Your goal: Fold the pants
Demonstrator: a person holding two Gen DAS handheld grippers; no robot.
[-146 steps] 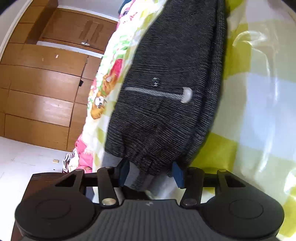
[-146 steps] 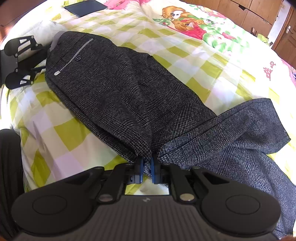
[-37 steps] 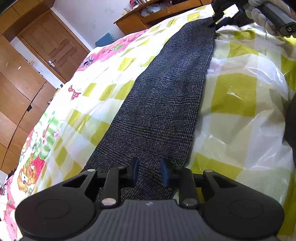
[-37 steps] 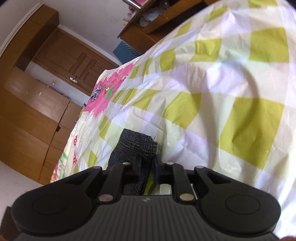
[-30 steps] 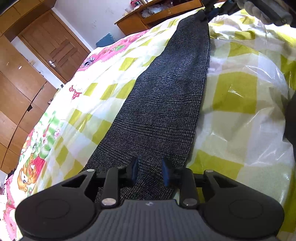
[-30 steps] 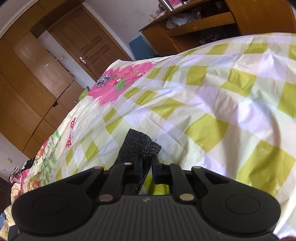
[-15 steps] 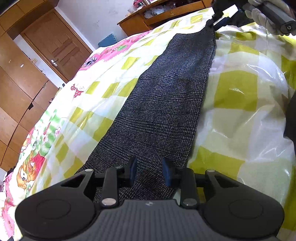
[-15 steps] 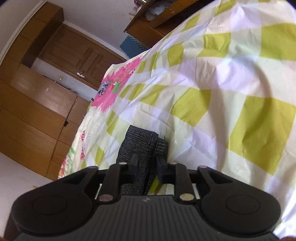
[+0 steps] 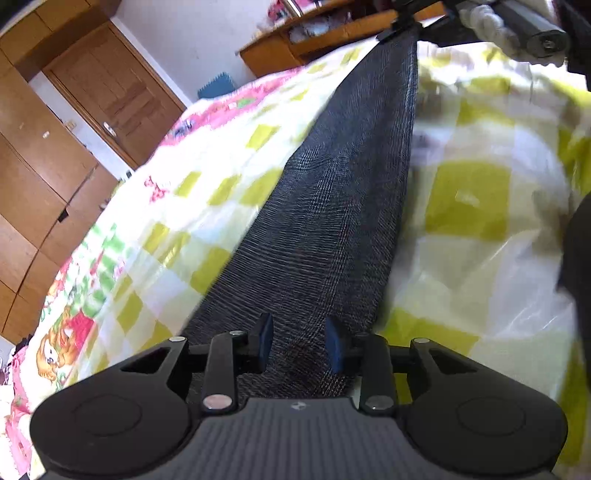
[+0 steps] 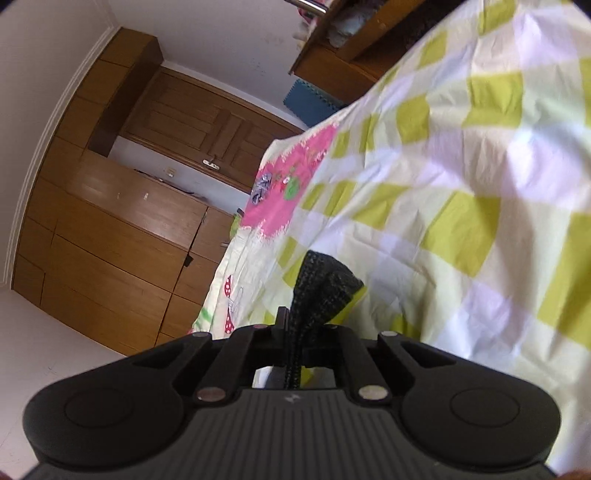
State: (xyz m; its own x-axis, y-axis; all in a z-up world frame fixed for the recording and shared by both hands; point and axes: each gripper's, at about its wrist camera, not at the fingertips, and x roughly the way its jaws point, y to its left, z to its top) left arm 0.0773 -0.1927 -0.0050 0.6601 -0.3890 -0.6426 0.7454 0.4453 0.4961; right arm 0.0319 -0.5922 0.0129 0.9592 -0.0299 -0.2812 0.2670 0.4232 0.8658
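Dark grey checked pants (image 9: 351, 192) stretch in a long taut strip over the bed, from my left gripper (image 9: 298, 343) up to my right gripper (image 9: 402, 22) at the far end. The left gripper's blue pads (image 9: 264, 339) grip a thick bunch of the fabric. In the right wrist view my right gripper (image 10: 295, 321) is shut tight on the pants' hem (image 10: 325, 280), which bulges out past the fingertips. A gloved hand (image 9: 487, 22) holds the right gripper's handle.
A yellow-and-white checked bedsheet (image 9: 461, 214) with cartoon prints covers the bed (image 10: 461, 229). Wooden wardrobes (image 9: 33, 184) and a door (image 9: 122, 99) stand beyond the bed's left side, a wooden desk (image 9: 314, 40) at the far end. Something dark (image 9: 580, 258) shows at the right edge.
The right gripper's jaws parted briefly on the hem and have closed tight on it again, and its view has rolled. The pants' far end now sits higher and the strip looks tauter.
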